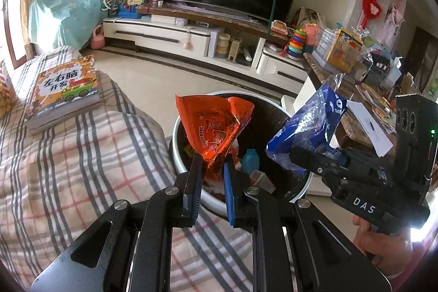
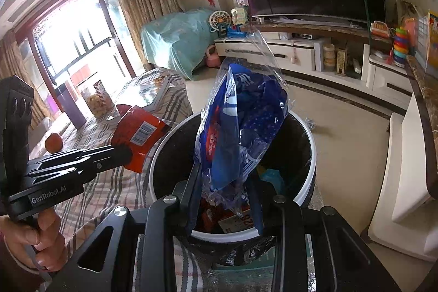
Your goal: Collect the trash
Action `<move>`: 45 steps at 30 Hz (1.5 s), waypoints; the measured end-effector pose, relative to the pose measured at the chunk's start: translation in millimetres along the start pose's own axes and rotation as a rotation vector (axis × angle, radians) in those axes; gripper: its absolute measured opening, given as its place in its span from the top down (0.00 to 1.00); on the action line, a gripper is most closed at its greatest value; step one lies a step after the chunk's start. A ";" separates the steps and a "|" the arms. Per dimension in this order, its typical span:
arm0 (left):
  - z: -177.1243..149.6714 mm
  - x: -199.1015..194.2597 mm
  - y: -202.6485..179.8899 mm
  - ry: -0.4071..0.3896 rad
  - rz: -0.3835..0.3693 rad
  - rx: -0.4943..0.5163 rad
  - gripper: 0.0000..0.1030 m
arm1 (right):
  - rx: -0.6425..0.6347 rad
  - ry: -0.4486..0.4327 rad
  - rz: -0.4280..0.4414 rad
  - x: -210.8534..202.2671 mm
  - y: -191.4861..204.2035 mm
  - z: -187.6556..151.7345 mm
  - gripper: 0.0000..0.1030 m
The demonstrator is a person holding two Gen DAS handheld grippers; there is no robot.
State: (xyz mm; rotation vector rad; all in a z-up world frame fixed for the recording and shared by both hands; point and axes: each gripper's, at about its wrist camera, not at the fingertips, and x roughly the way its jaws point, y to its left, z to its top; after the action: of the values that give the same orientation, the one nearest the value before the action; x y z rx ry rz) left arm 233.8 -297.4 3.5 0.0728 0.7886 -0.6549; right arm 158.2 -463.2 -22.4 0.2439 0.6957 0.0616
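Note:
My left gripper (image 1: pixel 213 163) is shut on an orange snack wrapper (image 1: pixel 213 122) and holds it over the near rim of a round black-lined trash bin (image 1: pixel 189 171). My right gripper (image 2: pixel 225 177) is shut on a blue and clear plastic bag (image 2: pixel 241 122), held above the bin (image 2: pixel 308 190) opening. In the left wrist view the right gripper (image 1: pixel 303 158) with the blue bag (image 1: pixel 303 127) is at the bin's right side. In the right wrist view the left gripper (image 2: pixel 123 152) holds the orange wrapper (image 2: pixel 139 133) at the bin's left rim. Trash lies inside the bin.
A table with a plaid cloth (image 1: pixel 82 155) is left of the bin, bearing a book (image 1: pixel 64 92), an orange (image 2: pixel 53 142), a purple cup (image 2: pixel 71 108) and a snack jar (image 2: pixel 97 100). A cluttered wooden counter (image 1: pixel 356 111) is right. A TV stand (image 1: pixel 191 34) is behind.

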 end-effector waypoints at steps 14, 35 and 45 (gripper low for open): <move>9.0 27.5 -8.0 0.039 -0.001 0.014 0.86 | -0.021 0.072 0.004 20.6 -8.7 9.1 0.69; 6.9 15.6 0.2 0.020 0.024 -0.006 0.55 | -0.045 0.062 -0.034 8.2 -9.5 10.9 0.29; -42.3 -23.0 28.1 -0.008 0.038 -0.128 0.44 | 0.029 -0.004 -0.029 -23.0 3.3 -19.6 0.14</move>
State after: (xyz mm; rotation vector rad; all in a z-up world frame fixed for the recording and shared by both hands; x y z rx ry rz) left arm 211.1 -250.5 -16.0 -0.0310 0.8181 -0.5672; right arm 128.1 -459.2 -21.7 0.2613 0.6968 0.0238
